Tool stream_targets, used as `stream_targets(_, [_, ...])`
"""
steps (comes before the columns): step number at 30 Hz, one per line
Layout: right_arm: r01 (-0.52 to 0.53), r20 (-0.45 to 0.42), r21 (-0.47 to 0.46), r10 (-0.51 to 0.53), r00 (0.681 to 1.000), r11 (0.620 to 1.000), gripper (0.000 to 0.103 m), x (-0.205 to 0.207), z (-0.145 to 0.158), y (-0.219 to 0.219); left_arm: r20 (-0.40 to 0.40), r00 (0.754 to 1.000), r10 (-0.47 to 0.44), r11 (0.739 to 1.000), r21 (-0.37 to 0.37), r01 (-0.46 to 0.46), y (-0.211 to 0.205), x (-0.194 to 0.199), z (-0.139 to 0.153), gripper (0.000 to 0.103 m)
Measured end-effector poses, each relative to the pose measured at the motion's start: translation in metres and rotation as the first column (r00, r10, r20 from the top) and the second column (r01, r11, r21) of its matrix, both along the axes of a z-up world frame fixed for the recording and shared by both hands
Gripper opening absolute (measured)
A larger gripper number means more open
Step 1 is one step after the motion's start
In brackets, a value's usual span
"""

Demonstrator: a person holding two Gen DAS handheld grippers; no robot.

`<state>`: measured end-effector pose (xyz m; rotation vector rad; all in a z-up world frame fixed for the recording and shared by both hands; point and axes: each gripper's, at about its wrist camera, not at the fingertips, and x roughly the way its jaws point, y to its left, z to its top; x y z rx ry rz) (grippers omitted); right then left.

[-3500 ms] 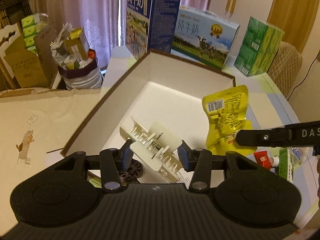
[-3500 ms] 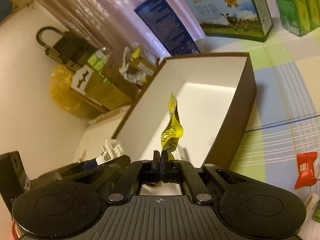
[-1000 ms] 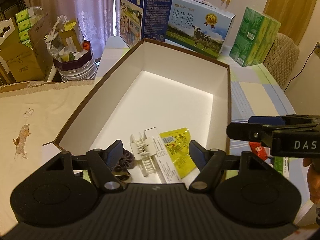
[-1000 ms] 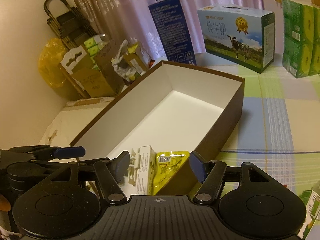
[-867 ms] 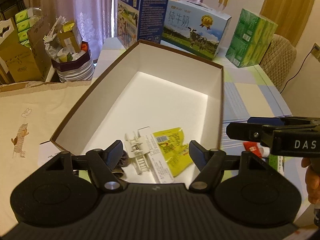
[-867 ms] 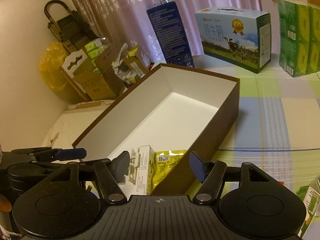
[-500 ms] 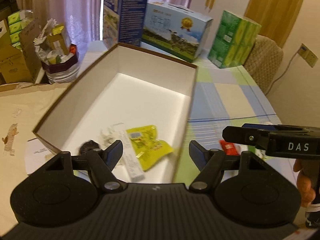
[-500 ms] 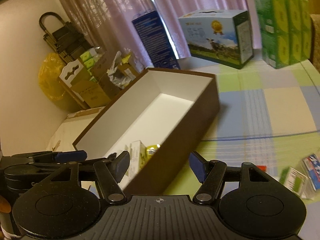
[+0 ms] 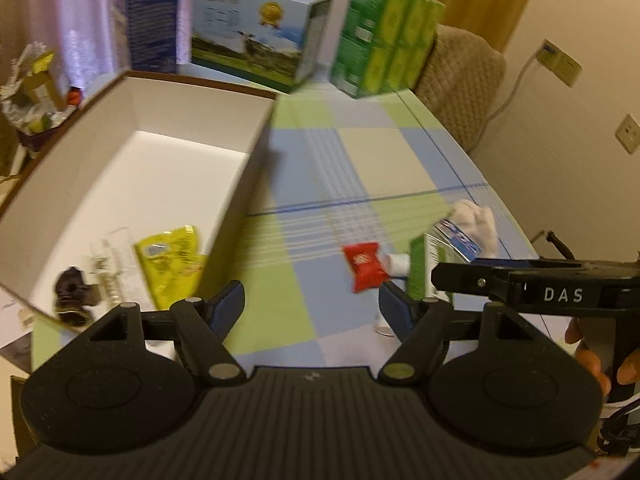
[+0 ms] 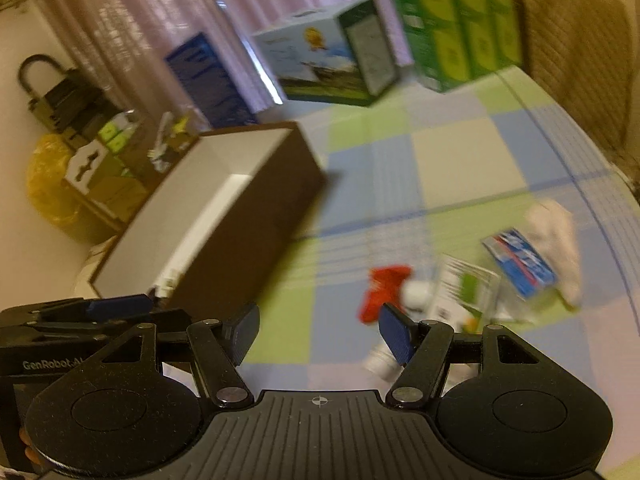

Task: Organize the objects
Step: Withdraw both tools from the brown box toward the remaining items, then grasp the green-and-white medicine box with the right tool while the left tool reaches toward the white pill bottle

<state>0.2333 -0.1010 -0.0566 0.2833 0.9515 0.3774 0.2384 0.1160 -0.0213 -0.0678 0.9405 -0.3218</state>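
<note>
Both grippers are held above a table covered in a checked cloth (image 9: 404,160) of green, blue and cream squares. The left gripper (image 9: 312,304) has its two blue-tipped fingers spread wide with nothing between them. The right gripper (image 10: 318,330) is likewise spread wide and empty.

In the left wrist view, a red wrapped candy (image 9: 365,266) lies on the cloth just ahead of the right-hand fingertip, apart from it. Beside the candy, to its right, sits a small cluster: a green-and-white carton (image 9: 424,266), a blue-striped packet (image 9: 460,238) and a crumpled white cloth (image 9: 478,220). The right gripper's dark body crosses the lower right of this view, covering part of the carton, with a hand (image 9: 596,354) gripping it at the edge of the picture.

To the left stands an open brown box (image 9: 240,184) with a white interior. Near its closest end lie a yellow snack pouch (image 9: 172,262), a white plastic clip (image 9: 110,268) and a dark hair tie (image 9: 72,292) — all blurred.

The right wrist view is heavily smeared; the candy (image 10: 384,290) shows as a red blur near the right fingertip, and a white round object beside it cannot be made out.

Between the box wall and the cluster the cloth is bare. At the far edge stand a milk carton case (image 9: 256,34), a dark blue carton (image 9: 150,12) and a stack of green packs (image 9: 384,36).
</note>
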Motion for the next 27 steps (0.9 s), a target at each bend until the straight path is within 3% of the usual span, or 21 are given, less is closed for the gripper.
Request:
stream_targets(12, [0.155, -0.095, -0.066, -0.161, 0.982, 0.986, 0.063, -0.015, -0.028, -0.069, -0.085, 0.994, -0.068, 0.997, 0.036, 0.072, -0.054, 0.012, -0.04, 0.07])
stream_targets(27, [0.138, -0.129, -0.133, -0.155, 0.979, 0.981, 0.063, 0.026, -0.071, -0.053, -0.158, 0.987, -0.04, 0.989, 0.135, 0.062, -0.072, 0.042, -0.089, 0.068])
